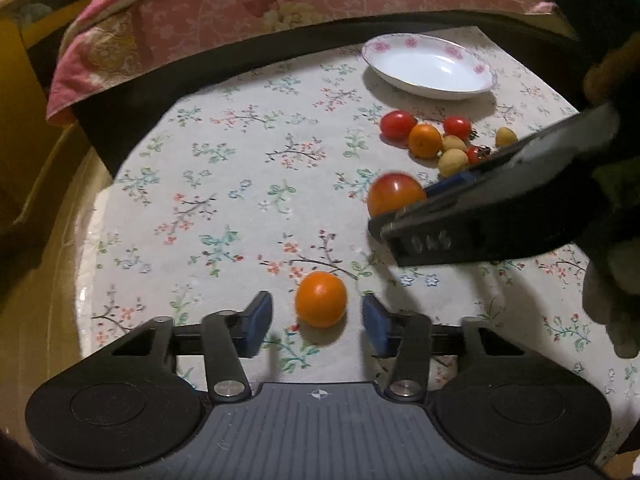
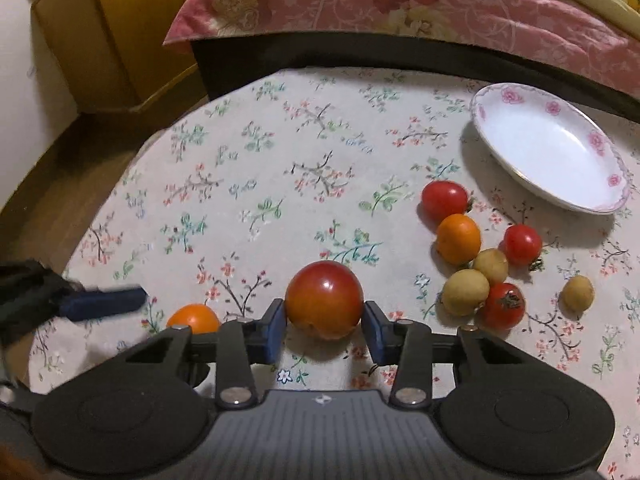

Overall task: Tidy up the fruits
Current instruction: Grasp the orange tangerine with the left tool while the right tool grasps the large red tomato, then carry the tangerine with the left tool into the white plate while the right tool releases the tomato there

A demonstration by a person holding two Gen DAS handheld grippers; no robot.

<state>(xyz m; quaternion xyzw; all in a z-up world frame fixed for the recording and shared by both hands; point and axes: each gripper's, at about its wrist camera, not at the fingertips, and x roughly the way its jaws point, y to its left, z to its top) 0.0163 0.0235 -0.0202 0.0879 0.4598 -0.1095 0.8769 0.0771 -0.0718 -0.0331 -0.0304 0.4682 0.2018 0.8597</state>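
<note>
A small orange fruit (image 1: 321, 299) lies on the floral tablecloth between the blue pads of my left gripper (image 1: 318, 320). There is a gap on each side, so the gripper is open around it. My right gripper (image 2: 324, 328) is shut on a large red-orange tomato (image 2: 325, 299), with both pads against its sides. In the left wrist view the same tomato (image 1: 394, 196) shows behind the right gripper's fingers. A white plate with pink roses (image 2: 548, 148) stands at the back right with nothing in it. Between the plate and the tomato sits a cluster of small red tomatoes (image 2: 445, 200), an orange fruit (image 2: 458, 239) and yellow fruits (image 2: 465, 292).
A pink floral quilt (image 2: 400, 4) lies over a dark bed edge (image 2: 320, 56) behind the table. A yellow cardboard box (image 2: 104, 40) stands at the back left. The rounded table edge (image 1: 86, 280) drops off on the left. A gloved hand (image 1: 612, 288) holds the right gripper.
</note>
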